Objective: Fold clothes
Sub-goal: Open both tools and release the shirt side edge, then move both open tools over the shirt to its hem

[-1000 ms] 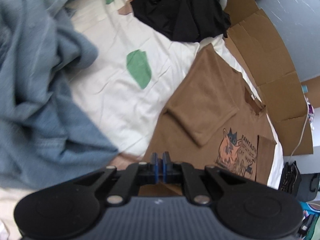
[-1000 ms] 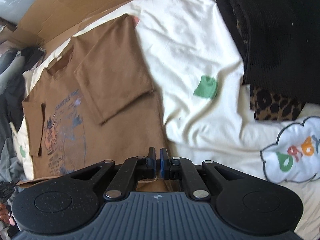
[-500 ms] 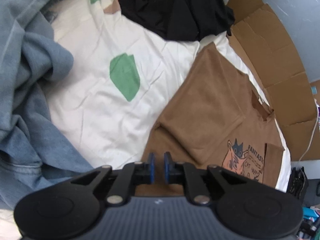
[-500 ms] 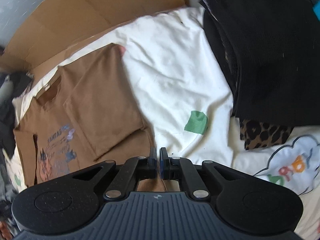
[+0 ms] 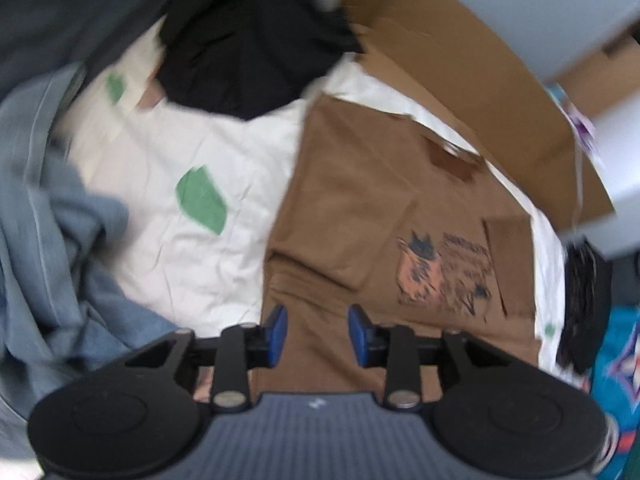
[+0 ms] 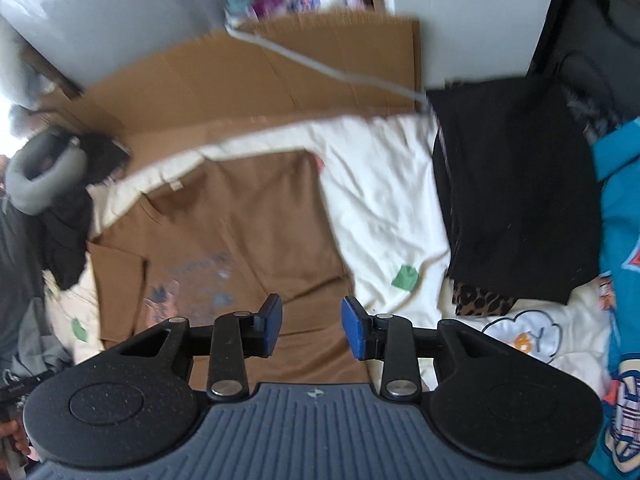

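On the brown T-shirt [image 5: 360, 208], blurred, unreadable print [image 5: 444, 272]

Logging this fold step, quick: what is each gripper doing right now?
Left gripper: open, just opened, nothing between the jaws, above the brown T-shirt.
Right gripper: open, just opened, holding nothing.

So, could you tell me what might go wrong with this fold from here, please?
1. The brown shirt lies crooked with one side folded over; a second fold could end up lopsided.
2. Both claws, left and right, have just been opening and hold nothing, so the loose fold may slip.
3. The black clothes and the blue garment crowd the sheet and could snag.
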The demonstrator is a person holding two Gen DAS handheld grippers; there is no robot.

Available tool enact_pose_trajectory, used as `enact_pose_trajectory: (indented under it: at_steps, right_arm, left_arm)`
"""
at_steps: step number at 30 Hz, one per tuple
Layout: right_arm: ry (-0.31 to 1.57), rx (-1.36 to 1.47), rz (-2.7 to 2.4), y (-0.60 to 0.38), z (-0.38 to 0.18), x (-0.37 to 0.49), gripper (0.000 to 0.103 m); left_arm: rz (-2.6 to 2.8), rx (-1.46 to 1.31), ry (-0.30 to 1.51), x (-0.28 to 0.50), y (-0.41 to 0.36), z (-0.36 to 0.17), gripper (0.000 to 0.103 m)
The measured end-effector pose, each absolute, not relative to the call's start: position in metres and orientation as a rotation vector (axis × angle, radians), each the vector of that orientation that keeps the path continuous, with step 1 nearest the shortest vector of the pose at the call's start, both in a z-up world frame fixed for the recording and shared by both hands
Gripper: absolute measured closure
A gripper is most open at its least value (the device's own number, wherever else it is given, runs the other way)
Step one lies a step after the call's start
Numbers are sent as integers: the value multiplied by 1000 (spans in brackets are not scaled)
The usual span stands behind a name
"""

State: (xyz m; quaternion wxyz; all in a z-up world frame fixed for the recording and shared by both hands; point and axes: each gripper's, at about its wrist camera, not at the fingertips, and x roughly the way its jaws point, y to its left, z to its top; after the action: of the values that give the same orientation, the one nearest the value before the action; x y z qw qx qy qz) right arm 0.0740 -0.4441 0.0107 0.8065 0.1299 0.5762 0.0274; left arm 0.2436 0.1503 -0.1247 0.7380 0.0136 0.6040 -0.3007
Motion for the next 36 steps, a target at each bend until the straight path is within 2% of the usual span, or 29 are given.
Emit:
enact_pose_trajectory:
  at_steps: [8, 15, 19, 27, 36]
  right_arm:
    - [1202, 296, 69, -432, 58, 44, 57]
    - [1206, 264, 129, -440, 59, 52, 57]
    - [1242, 252, 159, -457, 31, 62, 57]
    - [1351, 16, 297, -495, -21, 115, 57]
    - [1282, 62, 369, -504, -117, 113, 57]
  left_arm:
    - [-730, 65, 1281, 238, 147, -66, 61]
    - [-745, 51, 1245, 237, 152, -30, 55]
    - [-723, 57, 1241, 239, 154, -31, 56]
    - [-659, 54, 1250, 252, 153, -40, 57]
    - [-547, 130, 1268, 288, 123, -68, 58]
